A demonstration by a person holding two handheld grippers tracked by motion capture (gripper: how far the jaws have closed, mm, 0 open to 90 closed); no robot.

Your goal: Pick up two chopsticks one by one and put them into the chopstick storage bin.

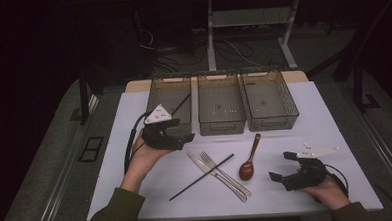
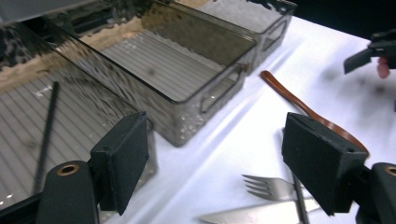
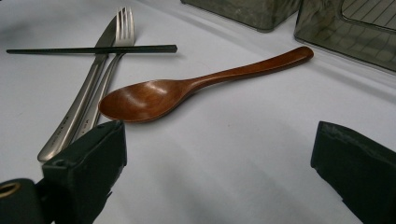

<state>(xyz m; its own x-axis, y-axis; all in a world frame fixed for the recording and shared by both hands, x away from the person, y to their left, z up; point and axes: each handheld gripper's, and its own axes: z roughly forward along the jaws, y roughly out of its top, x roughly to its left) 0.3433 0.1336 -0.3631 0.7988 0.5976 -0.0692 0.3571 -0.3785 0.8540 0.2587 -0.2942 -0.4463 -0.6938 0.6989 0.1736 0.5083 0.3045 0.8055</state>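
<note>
While the left gripper (image 1: 185,137) hovers at about nine o'clock on the counter (image 1: 134,118), its jaws stand wide apart and empty, just in front of the left bin (image 1: 156,97), where one black chopstick (image 1: 181,103) already leans inside. Moving right, the middle bin (image 1: 221,123) and right bin (image 1: 290,106) sit side by side at twelve o'clock. Centre counter now: a second chopstick (image 1: 202,177) lies slantwise across a steel knife (image 1: 199,163) and fork (image 1: 232,181), touching both. That loose chopstick looks the likely pick, and it should be light, stiff and thin, a bit slick, apt to roll or swivel if pinched off-centre. Best hold, I'd judge, is near its free end at seven o'clock, clear of the cutlery, or mid-shaft with the pads square across it. Next along, the wooden spoon (image 3: 187,88) rests bowl toward the person, handle pointing to one o'clock. Far right, at four o'clock, the right gripper (image 1: 280,168) sits low, jaws spread, holding nothing, aimed at the spoon's bowl.
</note>
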